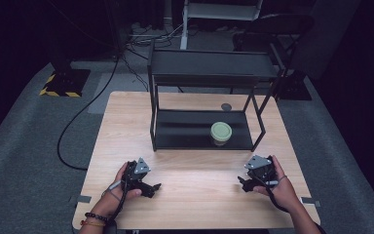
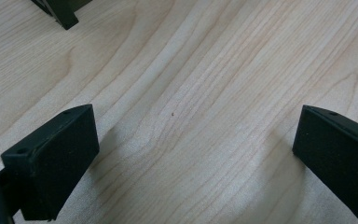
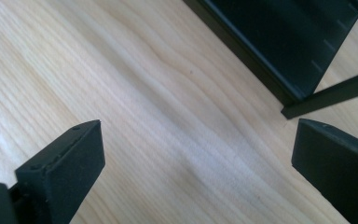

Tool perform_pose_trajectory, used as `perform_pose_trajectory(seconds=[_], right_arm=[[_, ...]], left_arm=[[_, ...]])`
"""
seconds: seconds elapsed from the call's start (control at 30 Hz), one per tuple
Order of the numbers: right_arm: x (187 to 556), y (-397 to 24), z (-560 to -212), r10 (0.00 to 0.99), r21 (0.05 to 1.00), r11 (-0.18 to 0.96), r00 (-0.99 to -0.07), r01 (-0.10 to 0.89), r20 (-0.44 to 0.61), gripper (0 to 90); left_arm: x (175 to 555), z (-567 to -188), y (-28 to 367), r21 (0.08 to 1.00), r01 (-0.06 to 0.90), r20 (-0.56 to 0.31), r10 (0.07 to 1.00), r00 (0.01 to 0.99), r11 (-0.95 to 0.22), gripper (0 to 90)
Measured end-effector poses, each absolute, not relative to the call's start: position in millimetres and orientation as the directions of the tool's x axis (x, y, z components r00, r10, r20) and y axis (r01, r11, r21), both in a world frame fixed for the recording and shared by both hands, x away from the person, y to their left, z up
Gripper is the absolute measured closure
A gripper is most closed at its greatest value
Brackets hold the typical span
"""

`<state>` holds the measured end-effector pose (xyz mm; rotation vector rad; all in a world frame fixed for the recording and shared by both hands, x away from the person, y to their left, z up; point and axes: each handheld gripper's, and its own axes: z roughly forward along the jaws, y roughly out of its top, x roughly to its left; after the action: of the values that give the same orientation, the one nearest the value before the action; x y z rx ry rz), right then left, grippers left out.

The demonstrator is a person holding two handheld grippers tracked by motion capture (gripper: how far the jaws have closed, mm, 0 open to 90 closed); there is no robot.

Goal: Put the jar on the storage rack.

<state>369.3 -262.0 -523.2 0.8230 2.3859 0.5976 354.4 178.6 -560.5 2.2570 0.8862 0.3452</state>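
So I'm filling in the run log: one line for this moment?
left gripper open, empty | right gripper open, empty | green-lidded jar on black metal rack lower shelf

— What sort of place is this?
— A recording lab: dark curtains, grey carpet, cables (image 1: 78, 117) trailing far beyond the left gripper (image 1: 148, 187), hazard-striped stand base (image 1: 61, 84).
— Anything homely?
— Just a bare wooden table (image 1: 185, 204) under the grippers.

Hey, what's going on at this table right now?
A person holds the left gripper and the right gripper low over the wooden table, both with jaws open and empty. A green-lidded jar sits on the bottom level of a black shelf rack; nothing touches it.
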Motion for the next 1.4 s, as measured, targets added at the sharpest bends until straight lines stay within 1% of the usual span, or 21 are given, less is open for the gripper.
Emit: perform_pose_trajectory(seconds=[0.5,0.67,0.87,0.9,1.07,1.23,1.4], right_arm=[[357.8,-282.7,-539.8,0.699,0.572,0.674,-0.655,0.467,-0.289,2.2],[355.2,-291.0,-542.0,0.724,0.598,0.639,-0.640,0.483,-0.257,2.2],[354.8,-299.9,-546.1,0.752,0.630,0.589,-0.628,0.505,-0.200,0.3],[354.4,-302.7,-547.9,0.761,0.647,0.568,-0.624,0.509,-0.177,0.3],[353.2,-311.4,-552.5,0.785,0.677,0.508,-0.610,0.533,-0.109,0.3],[354.3,-321.9,-559.0,0.801,0.704,0.433,-0.599,0.563,-0.014,0.1],[353.7,-322.7,-559.7,0.799,0.709,0.432,-0.602,0.557,-0.013,0.1]], left_arm=[[354.6,-560.7,178.4,0.682,0.499,-0.002,0.680,0.733,-0.536,0.1],[354.7,-560.7,178.4,0.681,0.498,-0.002,0.679,0.734,-0.537,0.1],[354.8,-560.6,178.2,0.680,0.500,-0.004,0.680,0.733,-0.535,0.1],[354.8,-560.6,178.3,0.680,0.500,-0.003,0.680,0.733,-0.536,0.1],[355.4,-560.6,178.0,0.680,0.499,-0.002,0.679,0.734,-0.537,0.0],[356.1,-560.5,177.9,0.680,0.498,-0.002,0.678,0.735,-0.538,0.1],[356.1,-560.5,177.8,0.680,0.497,0.000,0.678,0.735,-0.538,0.1]])
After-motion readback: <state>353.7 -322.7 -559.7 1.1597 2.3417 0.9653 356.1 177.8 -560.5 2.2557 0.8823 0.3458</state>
